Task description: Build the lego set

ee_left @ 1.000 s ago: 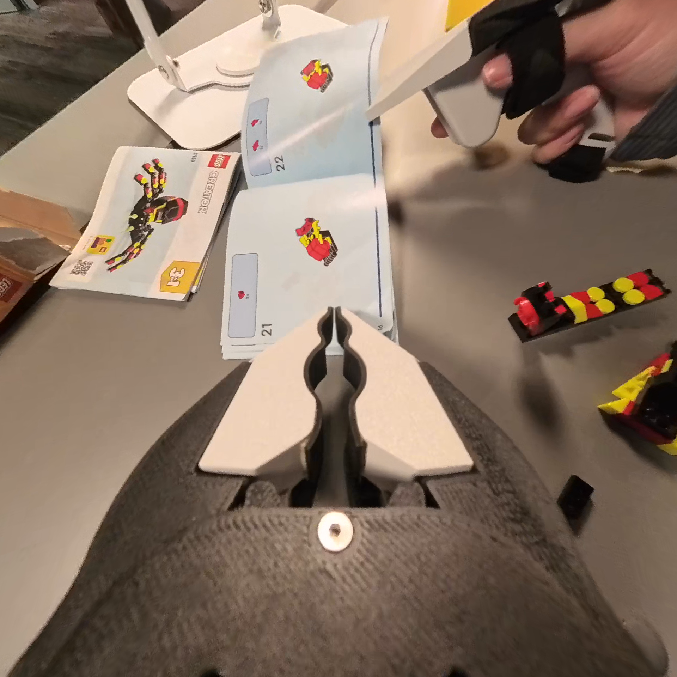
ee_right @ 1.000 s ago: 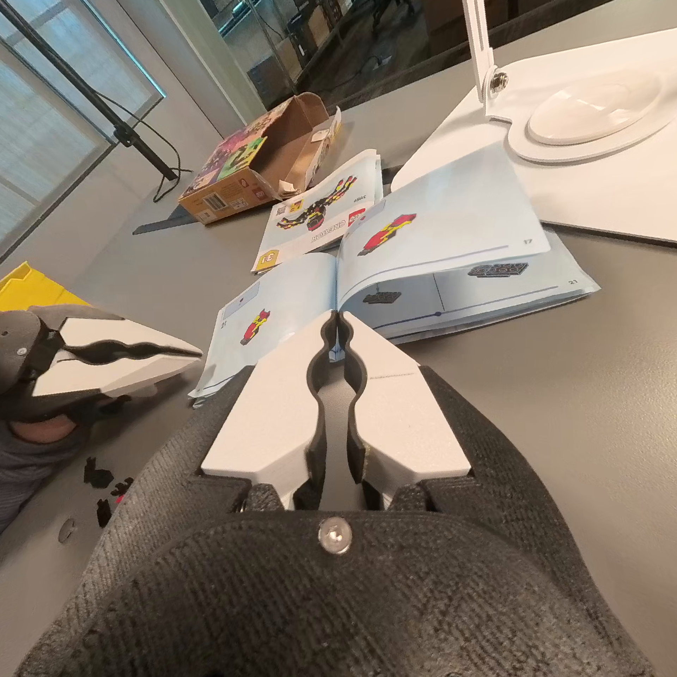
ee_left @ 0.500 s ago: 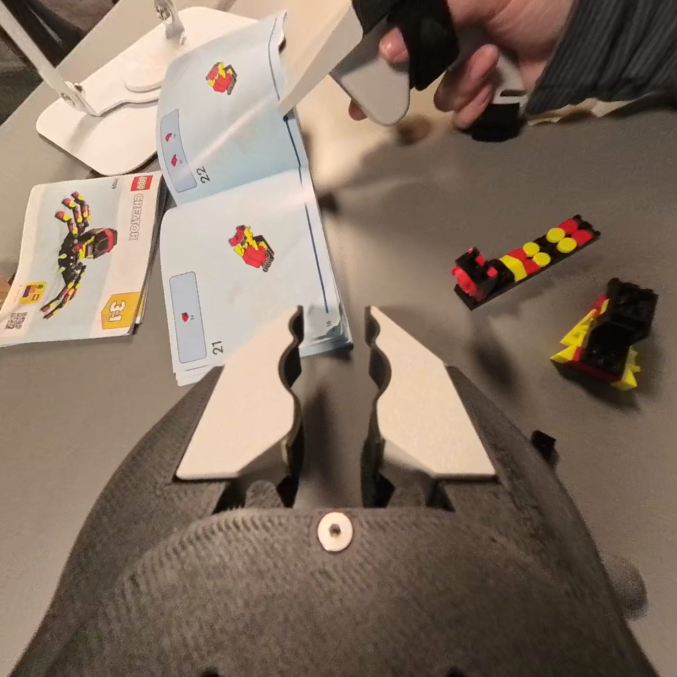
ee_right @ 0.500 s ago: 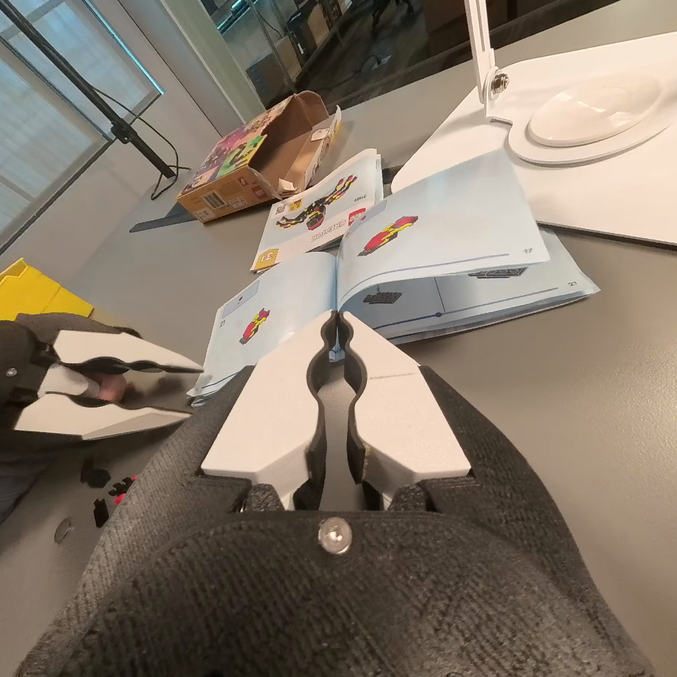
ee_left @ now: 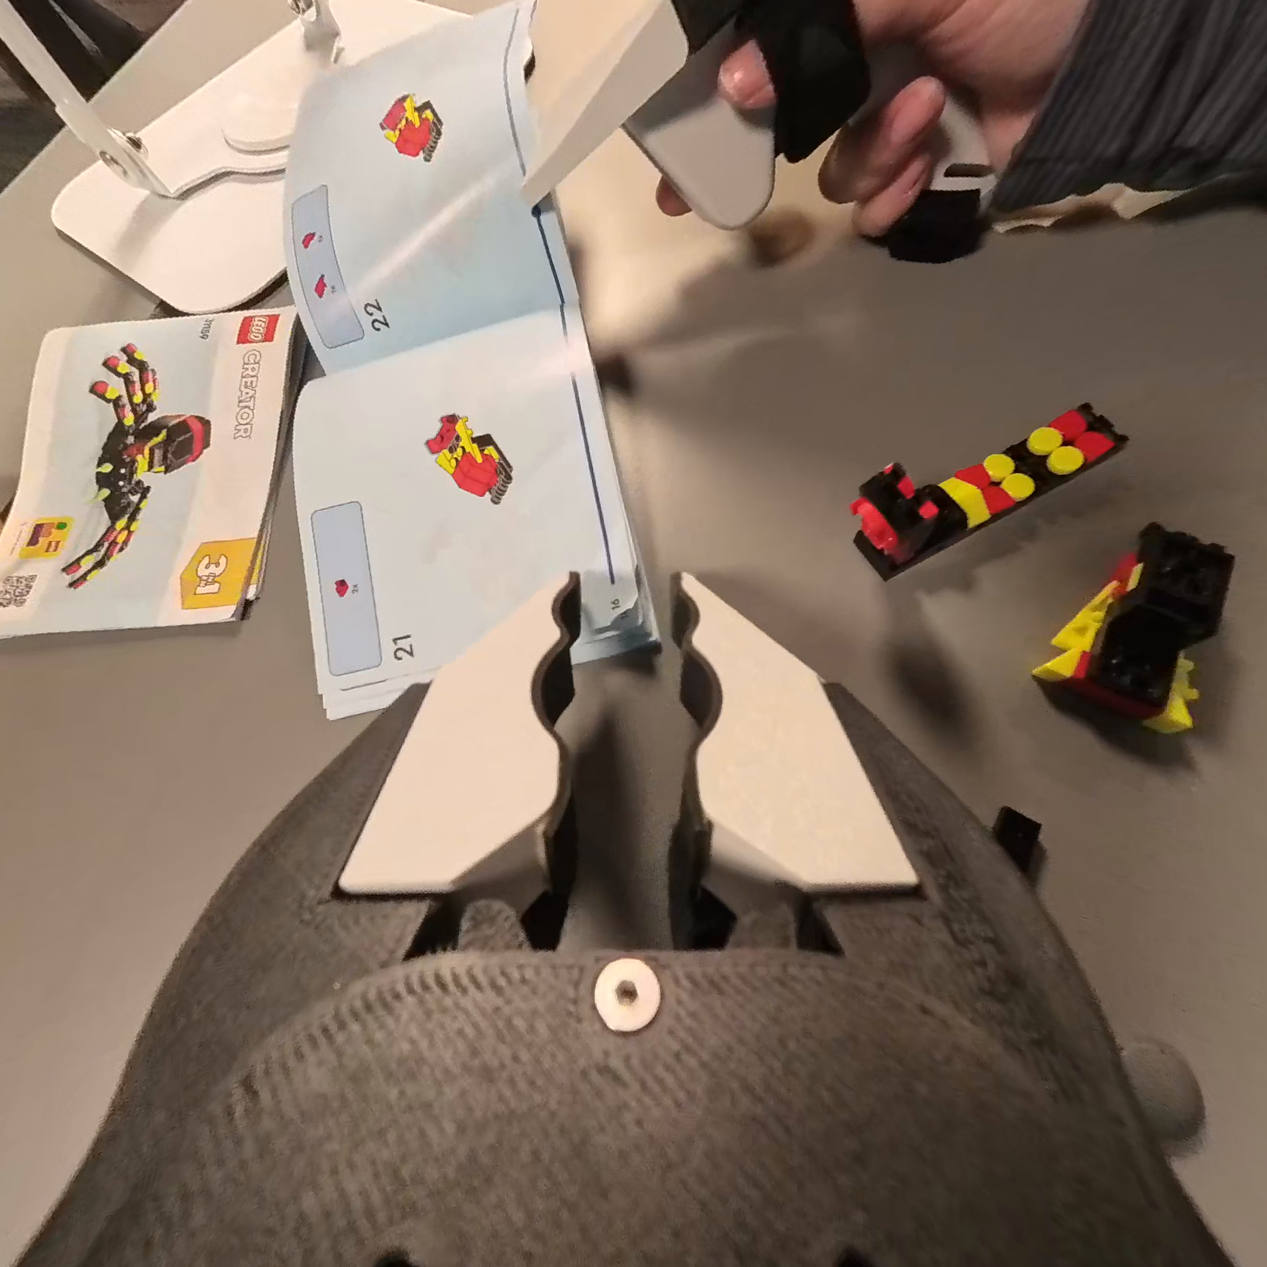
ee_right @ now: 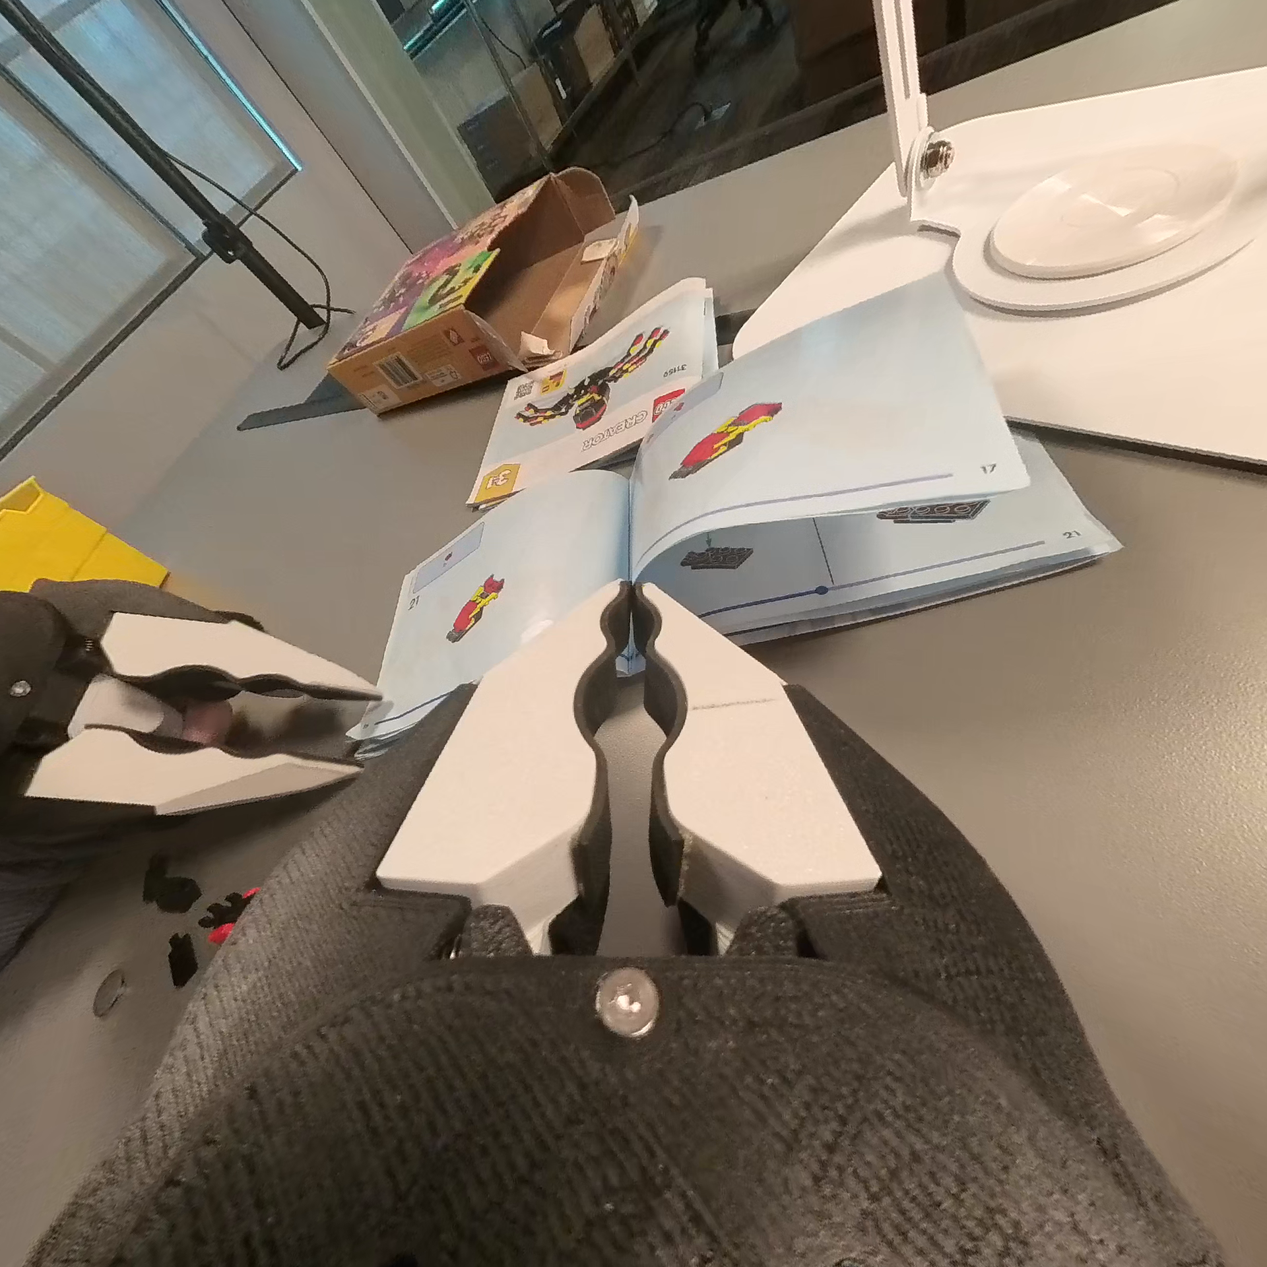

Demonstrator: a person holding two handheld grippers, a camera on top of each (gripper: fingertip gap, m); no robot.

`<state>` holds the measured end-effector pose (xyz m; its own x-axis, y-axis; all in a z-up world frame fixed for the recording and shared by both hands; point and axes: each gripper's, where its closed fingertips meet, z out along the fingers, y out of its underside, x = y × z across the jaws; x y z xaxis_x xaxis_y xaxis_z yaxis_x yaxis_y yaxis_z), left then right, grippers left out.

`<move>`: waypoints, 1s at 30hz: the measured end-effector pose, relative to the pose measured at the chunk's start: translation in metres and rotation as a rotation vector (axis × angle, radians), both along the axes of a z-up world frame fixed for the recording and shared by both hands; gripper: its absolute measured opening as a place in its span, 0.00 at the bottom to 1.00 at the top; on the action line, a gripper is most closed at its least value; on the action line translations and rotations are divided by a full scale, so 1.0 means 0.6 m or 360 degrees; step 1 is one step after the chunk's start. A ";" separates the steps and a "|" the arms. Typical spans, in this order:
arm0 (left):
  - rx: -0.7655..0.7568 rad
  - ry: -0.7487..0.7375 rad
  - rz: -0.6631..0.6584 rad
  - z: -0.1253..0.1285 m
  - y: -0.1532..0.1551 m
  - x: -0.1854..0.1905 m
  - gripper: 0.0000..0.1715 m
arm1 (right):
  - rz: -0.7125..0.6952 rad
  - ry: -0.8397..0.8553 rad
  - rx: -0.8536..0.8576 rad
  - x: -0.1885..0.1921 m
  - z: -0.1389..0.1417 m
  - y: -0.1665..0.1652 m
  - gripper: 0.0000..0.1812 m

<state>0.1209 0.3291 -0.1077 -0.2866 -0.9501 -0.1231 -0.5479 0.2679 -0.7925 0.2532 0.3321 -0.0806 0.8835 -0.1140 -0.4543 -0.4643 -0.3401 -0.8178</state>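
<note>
My left gripper [ee_left: 624, 596] is open and empty, low over the near corner of the open instruction booklet [ee_left: 445, 445]. To its right lie a black strip assembly with red and yellow pieces [ee_left: 987, 487], a black, yellow and red assembly [ee_left: 1145, 631] and a small black piece [ee_left: 1018, 833]. My right gripper [ee_right: 632, 596] is shut and empty, pointing at the open booklet [ee_right: 823, 445]. It also shows in the left wrist view [ee_left: 541, 182], held by a hand [ee_left: 925, 89] above the booklet's raised page. The open left gripper [ee_right: 360, 730] shows at the left of the right wrist view.
A closed booklet [ee_left: 137, 466] lies left of the open one. A white lamp base [ee_right: 1097, 274] stands behind them, and an opened cardboard box [ee_right: 493, 295] beyond. A yellow bin [ee_right: 62, 548] is at the left. Loose black and red pieces [ee_right: 178, 891] lie under the left gripper. The left gripper's tips are roughly 15 cm from the right gripper's. My left tips are roughly 10 cm from the small black piece [ee_left: 1018, 833]. It turns up in the right wrist view [ee_right: 184, 976] as well.
My left gripper has opened from shut and shifted over the table toward the assemblies. My right gripper has stayed shut and almost still.
</note>
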 end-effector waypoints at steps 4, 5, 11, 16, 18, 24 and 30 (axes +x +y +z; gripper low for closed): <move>0.0039 0.0034 0.0015 -0.007 0.002 0.001 0.12 | 0.0000 -0.0002 0.0000 0.000 0.000 0.000 0.00; 0.0046 0.0036 0.0019 -0.008 0.003 0.001 0.10 | 0.0001 -0.0003 0.0000 0.000 0.000 0.000 0.00; 0.0006 0.0022 0.0018 -0.004 0.003 0.000 0.04 | 0.0001 -0.0006 -0.0001 0.000 0.000 0.000 0.00; -0.0014 0.0018 0.0029 -0.002 0.004 0.000 0.00 | 0.0002 -0.0014 -0.0001 -0.001 0.000 0.000 0.00; -0.0019 0.0022 0.0042 -0.002 0.006 0.001 0.00 | 0.0006 -0.0039 -0.0002 -0.002 0.001 0.000 0.00; -0.0069 -0.0018 0.0052 0.006 0.008 0.001 0.00 | 0.0061 -0.0271 -0.0004 -0.020 0.008 0.003 0.00; -0.0120 -0.0044 0.0058 0.012 0.010 0.001 0.00 | 0.0274 -0.0764 -0.0018 -0.074 0.011 0.009 0.00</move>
<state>0.1214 0.3348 -0.1006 -0.2492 -0.9667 -0.0581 -0.5340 0.1872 -0.8245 0.2086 0.3374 -0.0742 0.9988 0.0490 0.0080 0.0264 -0.3889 -0.9209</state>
